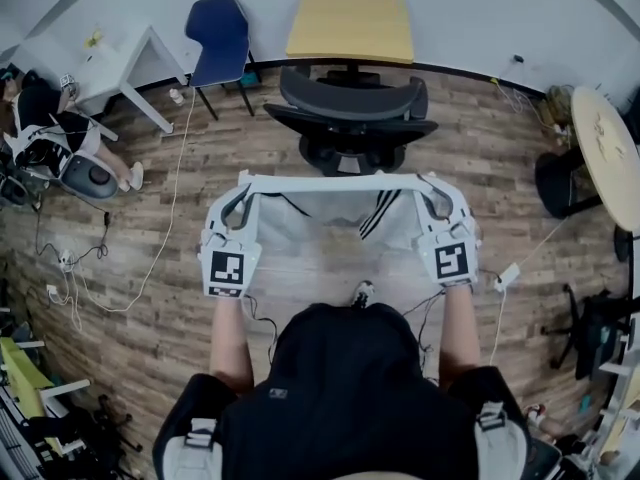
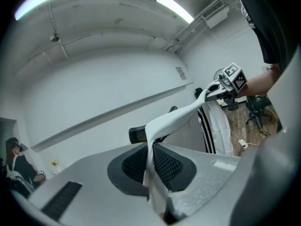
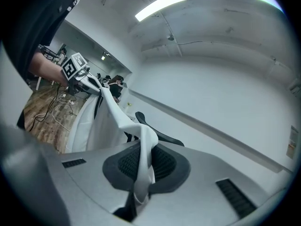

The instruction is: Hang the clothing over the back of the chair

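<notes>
Head view: my L gripper (image 1: 243,184) & R gripper (image 1: 432,184) hold the white clothing (image 1: 335,182) stretched btwn them, in front of the black chair (image 1: 350,118), not over its back yet.
L gripper view: jaws clamped tight on a cloth fold.
R gripper view: same, pinching the cloth edge.

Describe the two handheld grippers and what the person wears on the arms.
The left gripper and right gripper are both white, with curved jaw arms. Each carries a cube printed with black-and-white square markers. In the gripper views, the jaw faces are pale grey with dark mesh-textured pads. The person wears a black short-sleeved top.
</notes>
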Demonstrator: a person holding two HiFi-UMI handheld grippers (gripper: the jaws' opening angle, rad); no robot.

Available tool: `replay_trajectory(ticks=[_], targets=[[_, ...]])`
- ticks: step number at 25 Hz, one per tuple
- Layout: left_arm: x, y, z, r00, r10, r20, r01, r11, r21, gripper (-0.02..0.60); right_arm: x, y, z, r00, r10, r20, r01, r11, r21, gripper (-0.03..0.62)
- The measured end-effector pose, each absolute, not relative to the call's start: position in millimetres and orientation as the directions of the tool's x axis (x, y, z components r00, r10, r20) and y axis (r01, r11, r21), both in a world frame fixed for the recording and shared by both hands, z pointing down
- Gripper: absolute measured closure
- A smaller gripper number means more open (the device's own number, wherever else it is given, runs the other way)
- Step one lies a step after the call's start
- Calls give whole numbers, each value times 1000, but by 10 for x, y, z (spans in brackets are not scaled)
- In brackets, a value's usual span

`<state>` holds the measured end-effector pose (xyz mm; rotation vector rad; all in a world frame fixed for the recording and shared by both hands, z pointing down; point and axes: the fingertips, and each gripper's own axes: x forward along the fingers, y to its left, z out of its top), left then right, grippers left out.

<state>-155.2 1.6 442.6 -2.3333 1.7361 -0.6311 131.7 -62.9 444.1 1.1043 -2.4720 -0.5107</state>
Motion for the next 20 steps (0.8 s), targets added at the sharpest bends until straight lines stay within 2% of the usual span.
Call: replay_trajectory(ticks=[14, 20], targets=[[-1292, -126, 4274, 116, -974, 194, -875, -192, -444, 565, 1544, -896, 4361, -698, -697, 166, -563, 677, 473, 592], [-1388, -255, 4259, 87, -976, 201, -885, -168, -434, 565, 1457, -1051, 4233, -706, -691, 152, -556, 675, 484, 592]])
